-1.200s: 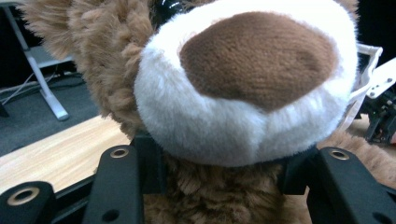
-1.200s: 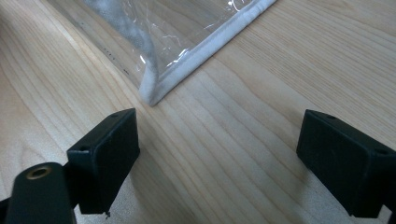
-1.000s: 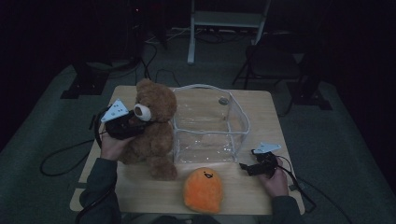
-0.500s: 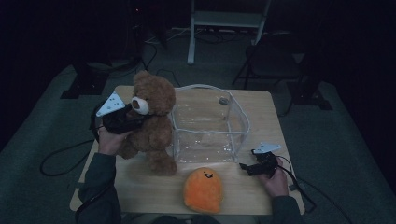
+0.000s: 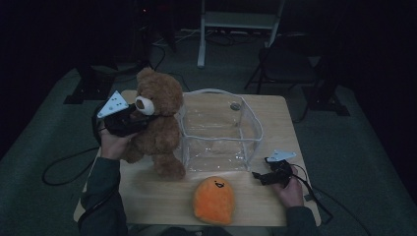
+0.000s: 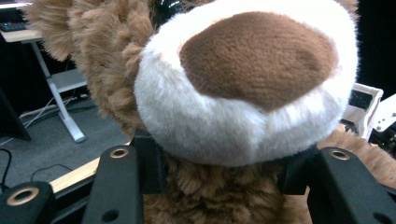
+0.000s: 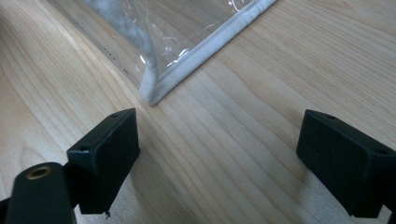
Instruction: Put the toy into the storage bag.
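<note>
Brown plush makes up the bear (image 5: 158, 123), which stands upright at the left of the worktop (image 5: 275, 110), just beside the left wall of the clear bin (image 5: 220, 130). The left claw (image 5: 139, 119) has hold of the bear at the neck, under the white muzzle. In the left gripper view its two black jaws stand about half apart with the fur of the neck packed between them and the muzzle (image 6: 247, 79) bulging over them. The left hand (image 5: 112, 142) carries the claw from the bear's left side, and the grey plate sits on top of it. One bear foot hangs near the bin's front left corner; whether it touches the wood I cannot tell.

An orange plush (image 5: 214, 199) with a small face lies flat at the front edge of the worktop, before the bin and apart from it.

Near the front right corner of the bin the right claw (image 5: 257, 175) lies low on the worktop in the right hand (image 5: 290, 189). In the right gripper view its jaws stand wide apart with bare wood (image 7: 219, 154) between them, holding nothing; the bin's white-edged corner (image 7: 154, 95) lies just ahead of them, untouched.
</note>
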Demonstrator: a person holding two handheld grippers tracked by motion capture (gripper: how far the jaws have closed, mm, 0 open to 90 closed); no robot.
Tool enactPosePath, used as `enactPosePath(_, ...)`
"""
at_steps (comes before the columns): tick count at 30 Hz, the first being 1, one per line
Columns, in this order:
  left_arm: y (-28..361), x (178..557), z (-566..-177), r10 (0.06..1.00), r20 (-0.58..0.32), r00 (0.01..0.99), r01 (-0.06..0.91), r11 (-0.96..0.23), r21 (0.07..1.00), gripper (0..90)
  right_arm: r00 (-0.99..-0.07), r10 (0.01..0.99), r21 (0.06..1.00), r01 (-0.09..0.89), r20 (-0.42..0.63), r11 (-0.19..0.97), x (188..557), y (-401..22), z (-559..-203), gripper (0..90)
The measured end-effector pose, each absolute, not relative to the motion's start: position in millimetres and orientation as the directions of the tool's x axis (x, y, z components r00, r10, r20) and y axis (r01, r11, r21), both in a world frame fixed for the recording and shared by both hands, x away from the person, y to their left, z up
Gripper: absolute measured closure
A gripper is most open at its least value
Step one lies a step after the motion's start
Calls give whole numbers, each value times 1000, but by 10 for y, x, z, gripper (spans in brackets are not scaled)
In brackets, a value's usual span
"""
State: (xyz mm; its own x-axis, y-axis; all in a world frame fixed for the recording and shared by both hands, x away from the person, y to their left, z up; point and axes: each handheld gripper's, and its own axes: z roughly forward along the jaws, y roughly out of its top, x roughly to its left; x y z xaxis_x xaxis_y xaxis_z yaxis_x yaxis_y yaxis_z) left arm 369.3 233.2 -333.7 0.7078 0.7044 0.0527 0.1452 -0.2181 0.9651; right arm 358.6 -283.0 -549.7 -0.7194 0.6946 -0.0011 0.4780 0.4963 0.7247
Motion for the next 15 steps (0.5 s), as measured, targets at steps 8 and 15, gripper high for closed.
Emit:
enactPosePath(8,2343,3709,-3271,722,55,690,152,-218,964,479,-719,695,725,478,-1,496,3586,-2830,-5497,123)
enactPosePath(15,2346,3722,-3215,727,53,684,153,-214,965,479,-719,695,725,478,-1,496,3585,-2830,-5497,124)
